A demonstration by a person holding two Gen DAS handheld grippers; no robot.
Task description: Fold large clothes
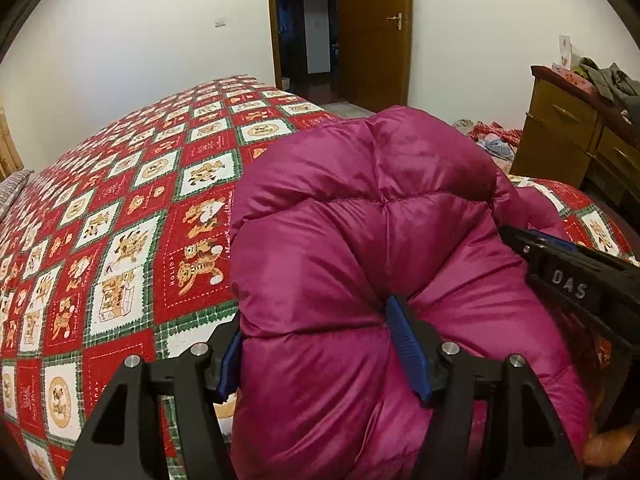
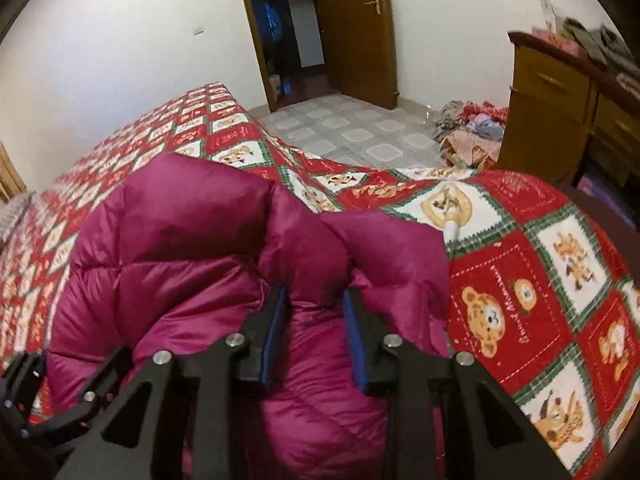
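the magenta down jacket (image 1: 360, 240) lay bunched on the bed, on top of the red, white and green bear-print quilt (image 1: 120, 220), its puffy quilted panels rising in a mound in front of both cameras. the left gripper (image 1: 320, 344) had its blue-padded fingers set on either side of a thick fold of the jacket, jaws fairly wide apart with the padding squeezed between them and bulging over the pads. in the left wrist view the right gripper (image 1: 560, 264) showed at the right edge, its black body pressed against the jacket's side. in the right wrist view the right gripper (image 2: 316, 336) clasped a narrower ridge of the same jacket (image 2: 192, 248), jaws closer together, with fabric filling the gap between the blue pads. the quilt (image 2: 540, 280) spread out to the right of the jacket, where a small white tag-like piece (image 2: 452, 230) stuck out at the jacket's edge. beyond the bed were a tiled floor (image 2: 360, 132), an open wooden door (image 2: 352, 32), a wooden dresser (image 2: 560, 120) and a heap of clothes (image 2: 472, 128) on the floor beside it.
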